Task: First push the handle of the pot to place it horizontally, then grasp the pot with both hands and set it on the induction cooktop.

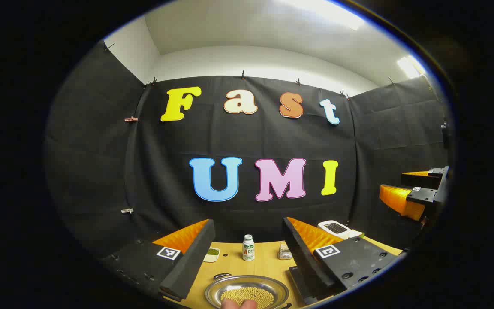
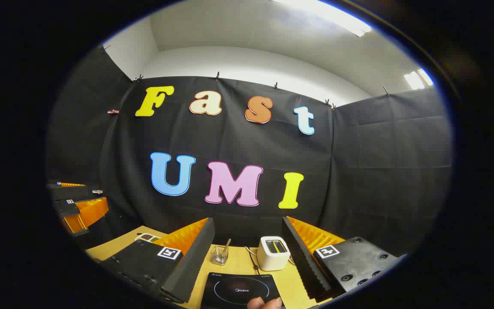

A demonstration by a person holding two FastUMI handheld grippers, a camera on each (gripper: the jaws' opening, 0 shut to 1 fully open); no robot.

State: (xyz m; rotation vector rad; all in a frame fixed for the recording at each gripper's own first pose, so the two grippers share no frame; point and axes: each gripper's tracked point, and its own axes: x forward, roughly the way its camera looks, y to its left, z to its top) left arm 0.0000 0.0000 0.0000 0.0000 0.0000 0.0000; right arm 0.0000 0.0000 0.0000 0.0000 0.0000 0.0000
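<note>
Nothing of the task seems done yet. The pot, filled with small yellow grains, sits on the bench below the left tongs. The induction cooktop lies bare below the right tongs. Both tongs stand apart, holding nothing.

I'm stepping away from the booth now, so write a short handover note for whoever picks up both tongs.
Left tongs: open, holding nothing, raised over the pot, which holds yellow grains.
Right tongs: open, holding nothing, above the induction cooktop, which is bare.
Pot on the wooden table, not on the cooktop.
Done: nothing evident.
Left: push the pot's handle horizontal, grasp with both tongs, set it on the cooktop.
</note>
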